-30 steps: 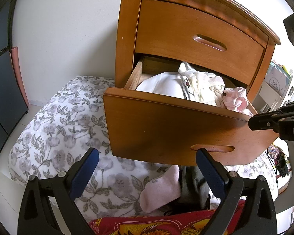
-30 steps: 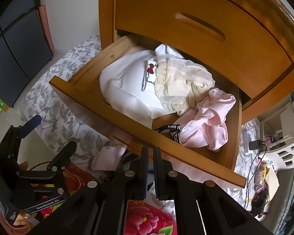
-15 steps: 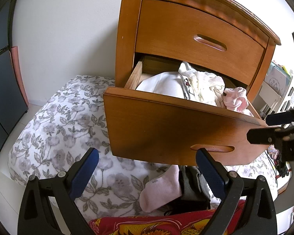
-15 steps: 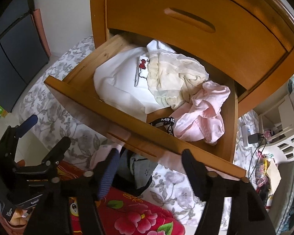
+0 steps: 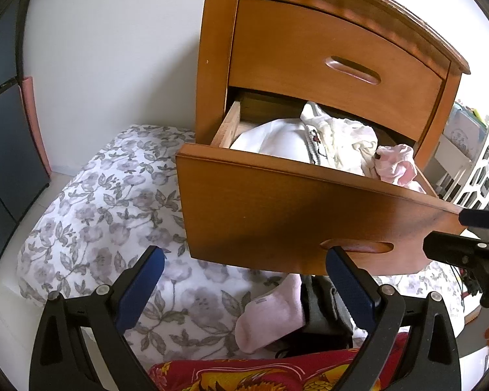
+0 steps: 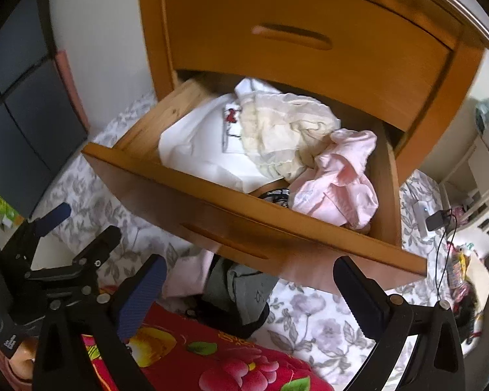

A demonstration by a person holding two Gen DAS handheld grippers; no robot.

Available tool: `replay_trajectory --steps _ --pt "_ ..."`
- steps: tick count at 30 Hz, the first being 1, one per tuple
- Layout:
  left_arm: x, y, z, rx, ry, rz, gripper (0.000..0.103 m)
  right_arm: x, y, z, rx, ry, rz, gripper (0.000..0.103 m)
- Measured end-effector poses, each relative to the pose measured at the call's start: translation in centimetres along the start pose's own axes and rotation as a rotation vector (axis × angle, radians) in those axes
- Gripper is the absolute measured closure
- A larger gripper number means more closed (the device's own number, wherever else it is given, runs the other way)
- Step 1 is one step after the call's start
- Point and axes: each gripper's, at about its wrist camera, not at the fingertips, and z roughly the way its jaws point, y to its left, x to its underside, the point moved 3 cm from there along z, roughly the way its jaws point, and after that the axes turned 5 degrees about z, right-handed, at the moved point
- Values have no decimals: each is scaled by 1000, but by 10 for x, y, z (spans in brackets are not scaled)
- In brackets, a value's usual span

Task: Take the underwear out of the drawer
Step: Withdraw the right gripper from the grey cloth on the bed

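The lower wooden drawer (image 6: 212, 202) stands pulled out. Inside lie a white garment (image 6: 199, 150), a cream lacy piece (image 6: 283, 123) and crumpled pink underwear (image 6: 342, 176) at the right end; a black printed waistband (image 6: 277, 194) peeks out beside it. My right gripper (image 6: 249, 264) hangs in front of and below the drawer front, its jaws opening wide with nothing between them. My left gripper (image 5: 244, 257) is open and empty before the drawer front (image 5: 277, 215). The pink underwear (image 5: 394, 166) shows over the rim.
The upper drawer (image 5: 326, 49) is closed. Below the open drawer, floral bedding (image 5: 114, 195) carries a pink sock (image 5: 270, 312) and a grey garment (image 6: 241, 286). Red flowered fabric (image 6: 212, 352) lies nearest. A dark cabinet (image 5: 0, 130) stands left, white shelving (image 6: 479, 176) right.
My right gripper's jaws have gone from shut to wide apart, and it has slid sideways and rolled a little. The left gripper and the clothes have stayed put.
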Motion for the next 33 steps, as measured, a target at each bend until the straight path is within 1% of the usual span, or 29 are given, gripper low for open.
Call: replay_trajectory --steps 3,5,10,13,17,20,24,28,33 --pt "0 -2 -1 -10 -6 8 4 10 -12 0 -7 -55 66 0" --pt "-1 -3 -2 -15 -10 13 4 19 -17 1 9 -92 91 0" --pt "-1 -3 -4 -28 -16 17 4 39 -30 7 -18 -128 157 0" --pt "-2 -5 -5 -36 -19 29 4 47 -30 10 -27 -168 161 0" --pt "-3 -7 -5 -40 -23 46 4 51 -27 11 -13 -210 160 0" --pt "-3 -6 -5 -44 -19 41 4 52 -27 7 -4 -243 159 0" --pt "-5 -6 -6 -47 -21 35 4 52 -36 7 -9 -254 196 0" --pt "-8 -10 -7 -52 -11 56 4 55 -44 6 25 -268 246 0" --pt "-19 -9 -14 -30 -11 61 4 57 -44 1 47 -303 244 0"
